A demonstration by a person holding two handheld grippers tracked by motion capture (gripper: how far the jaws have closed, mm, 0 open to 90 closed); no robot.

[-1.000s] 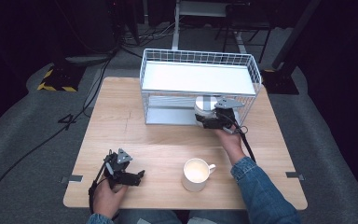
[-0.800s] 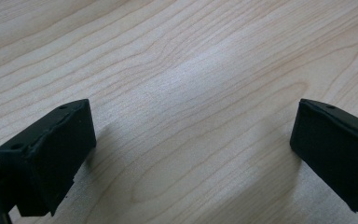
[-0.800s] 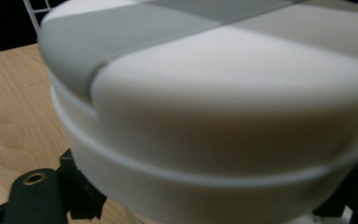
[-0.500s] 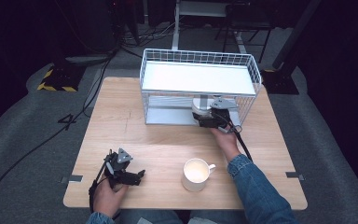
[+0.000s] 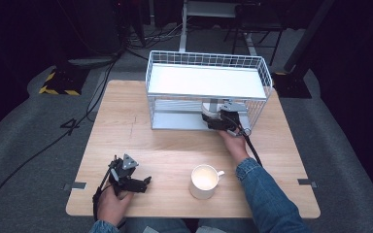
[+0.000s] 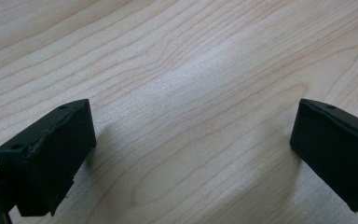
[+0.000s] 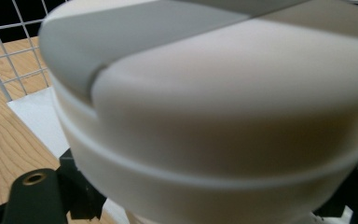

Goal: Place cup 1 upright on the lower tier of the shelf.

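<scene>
Resting at the table's [image 5: 175, 150] near-left corner, our left gripper [image 5: 137, 183] gapes wide, empty. A white mug [image 5: 205, 180] stands near the front edge. Farther, our right gripper [image 5: 217, 120] clamps a cup [image 7: 223, 116] under the wire rack's [image 5: 260, 63] shelf; we risk clipping wires or shelf.

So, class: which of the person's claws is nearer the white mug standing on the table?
Left, narrowly. The left claw rests open on the table beside the white mug, level with it. The right claw is farther back at the wire rack, gripping a white container.
</scene>
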